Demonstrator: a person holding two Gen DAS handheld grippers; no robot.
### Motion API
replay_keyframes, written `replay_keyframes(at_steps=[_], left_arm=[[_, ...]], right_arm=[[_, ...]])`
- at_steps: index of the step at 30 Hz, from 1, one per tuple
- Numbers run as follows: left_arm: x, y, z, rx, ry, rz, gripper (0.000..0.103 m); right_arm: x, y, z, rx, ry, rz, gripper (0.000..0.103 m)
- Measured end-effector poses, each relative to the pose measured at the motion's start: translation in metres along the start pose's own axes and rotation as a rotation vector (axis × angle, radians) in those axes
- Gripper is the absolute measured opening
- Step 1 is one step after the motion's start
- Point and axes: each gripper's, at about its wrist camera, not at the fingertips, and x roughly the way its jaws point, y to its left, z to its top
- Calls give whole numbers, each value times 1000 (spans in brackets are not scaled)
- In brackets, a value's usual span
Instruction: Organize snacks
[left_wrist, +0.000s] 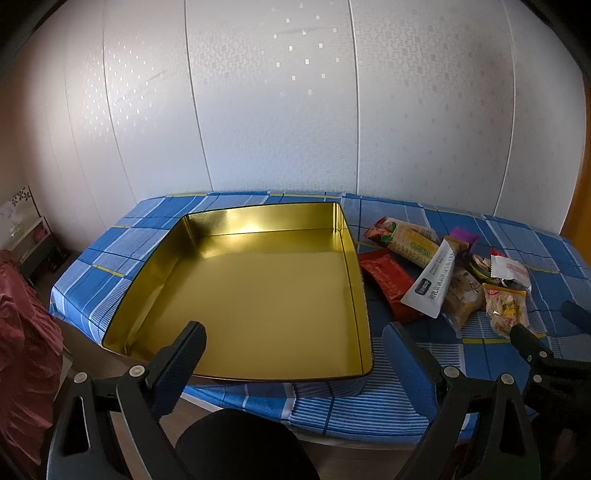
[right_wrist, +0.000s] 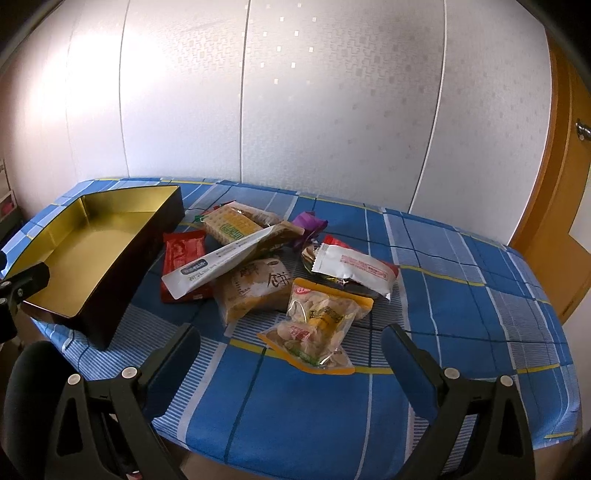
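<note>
Task status: not started; gold tin (left_wrist: 258, 295) empty.
Snack packets (right_wrist: 280, 266) piled on bench (right_wrist: 461, 295) at tin's 3 o'clock; left hand-held gripper (left_wrist: 291, 347) and right hand-held gripper (right_wrist: 291, 350) both wide, holding nothing.

Daylight reaches my table from the side: the panelled wall (right_wrist: 295, 92) glows brightest at its left in the right wrist view and dims toward the wooden door (right_wrist: 565, 206), with small squares sparkling on the panels. The gold inside of the tin (left_wrist: 258, 288) throws a hot glare along its far wall and a soft sheen over its floor. My left gripper (left_wrist: 293, 343) and right gripper (right_wrist: 291, 345) read as dark, nearly featureless shapes. Both fisheye views bend the wall seams and table edge, and the corners fall to black. Focus stays fairly sharp; packet print is legible.
</note>
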Motion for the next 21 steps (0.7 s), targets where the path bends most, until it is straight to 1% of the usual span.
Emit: replay_keyframes(at_steps=[21], left_arm=[[-9, -7, 5, 20, -18, -3, 97]], right_arm=[[-8, -10, 2, 15, -15, -21, 100]])
